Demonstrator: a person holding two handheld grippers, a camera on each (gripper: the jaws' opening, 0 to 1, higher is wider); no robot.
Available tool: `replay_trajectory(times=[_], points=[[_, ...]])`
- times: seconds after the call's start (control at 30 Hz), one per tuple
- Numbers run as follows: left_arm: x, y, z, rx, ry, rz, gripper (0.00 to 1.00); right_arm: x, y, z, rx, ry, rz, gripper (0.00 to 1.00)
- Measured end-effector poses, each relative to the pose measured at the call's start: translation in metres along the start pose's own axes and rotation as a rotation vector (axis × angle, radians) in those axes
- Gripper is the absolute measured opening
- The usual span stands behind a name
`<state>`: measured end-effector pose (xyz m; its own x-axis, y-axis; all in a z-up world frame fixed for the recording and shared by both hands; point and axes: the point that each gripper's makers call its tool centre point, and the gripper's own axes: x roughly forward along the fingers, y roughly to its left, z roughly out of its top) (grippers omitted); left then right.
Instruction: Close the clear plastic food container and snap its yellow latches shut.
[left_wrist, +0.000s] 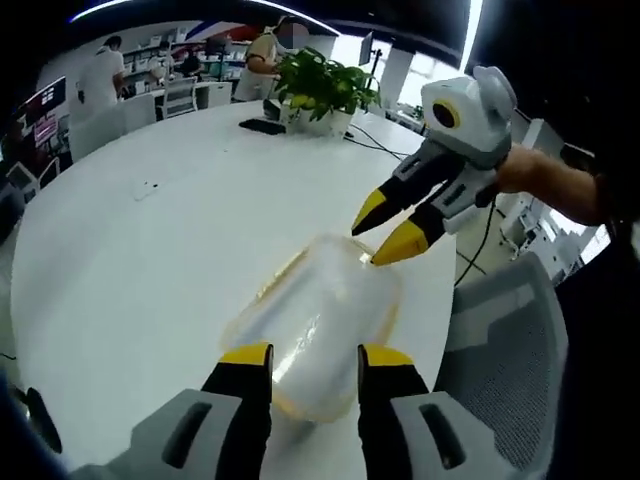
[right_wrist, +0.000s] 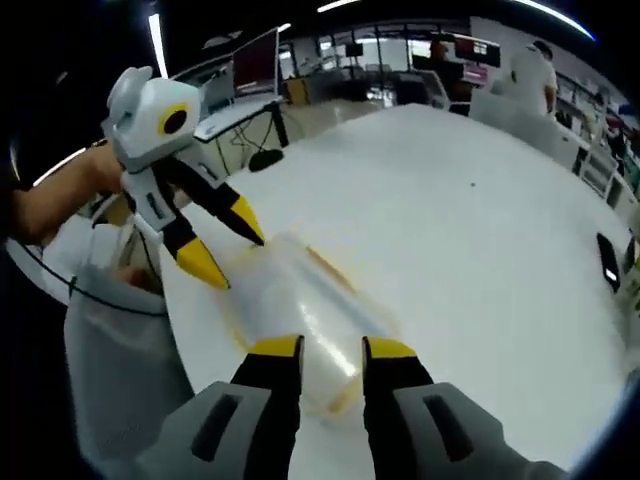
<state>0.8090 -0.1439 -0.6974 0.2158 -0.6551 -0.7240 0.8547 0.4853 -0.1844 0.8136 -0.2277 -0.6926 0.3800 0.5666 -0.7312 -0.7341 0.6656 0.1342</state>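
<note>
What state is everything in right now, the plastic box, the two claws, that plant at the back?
Clear plastic food container: lying on the white table, lid on; latches too blurred to judge.
Left claw: open, jaws either side of the container's near end.
Right claw: open, jaws at the opposite end.
Potted plant: upright at the table's far edge.

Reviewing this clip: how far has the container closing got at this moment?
The lid looks already down on the clear container, which lies on the white table. In hand: the left gripper and right gripper sit open at opposite ends, fingers close to its yellow edges. Whether any latch is snapped cannot be told; latching appears left.
</note>
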Motion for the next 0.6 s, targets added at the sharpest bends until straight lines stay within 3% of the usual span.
replay_trajectory(times=[0.6], points=[[0.024, -0.021, 0.012, 0.119, 0.019, -0.067, 0.22, 0.031, 0.009, 0.019, -0.157, 0.039, 0.107, 0.13]])
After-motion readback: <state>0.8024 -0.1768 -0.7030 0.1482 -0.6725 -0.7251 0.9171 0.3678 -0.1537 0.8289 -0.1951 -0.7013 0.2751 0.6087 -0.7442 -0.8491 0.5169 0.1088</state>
